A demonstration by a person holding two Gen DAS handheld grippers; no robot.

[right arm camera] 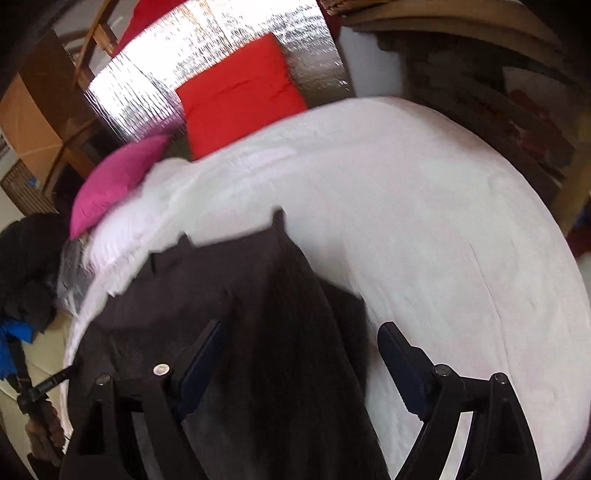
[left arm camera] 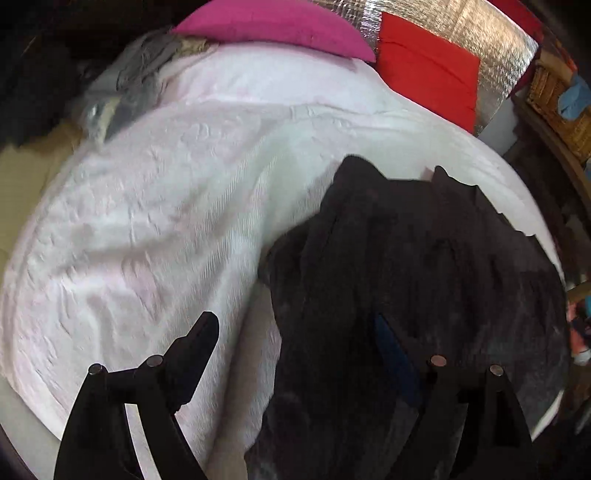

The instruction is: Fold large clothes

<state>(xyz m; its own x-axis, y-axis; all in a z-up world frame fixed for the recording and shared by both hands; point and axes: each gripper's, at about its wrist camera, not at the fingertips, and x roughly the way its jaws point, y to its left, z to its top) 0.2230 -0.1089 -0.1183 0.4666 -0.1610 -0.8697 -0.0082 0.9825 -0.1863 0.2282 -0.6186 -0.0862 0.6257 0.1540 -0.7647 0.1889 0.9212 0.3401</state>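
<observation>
**Hovering with wide jaws over a dark garment**

Hanging above the white textured bedspread (left arm camera: 155, 221), the left gripper (left arm camera: 295, 343) is standing wide open, gripping nothing; its left finger is showing over the bedspread and its right finger over the dark brown crumpled garment (left arm camera: 406, 266). The right gripper (right arm camera: 299, 343) is likewise gaping wide, with the garment's right edge lying beneath and between its fingers, though the pads are not pressing it. The garment is lying on the near part of the bed. At the far end a magenta pillow (left arm camera: 280, 26) and a red cushion (left arm camera: 428, 70) are resting. No writing is legible.
</observation>
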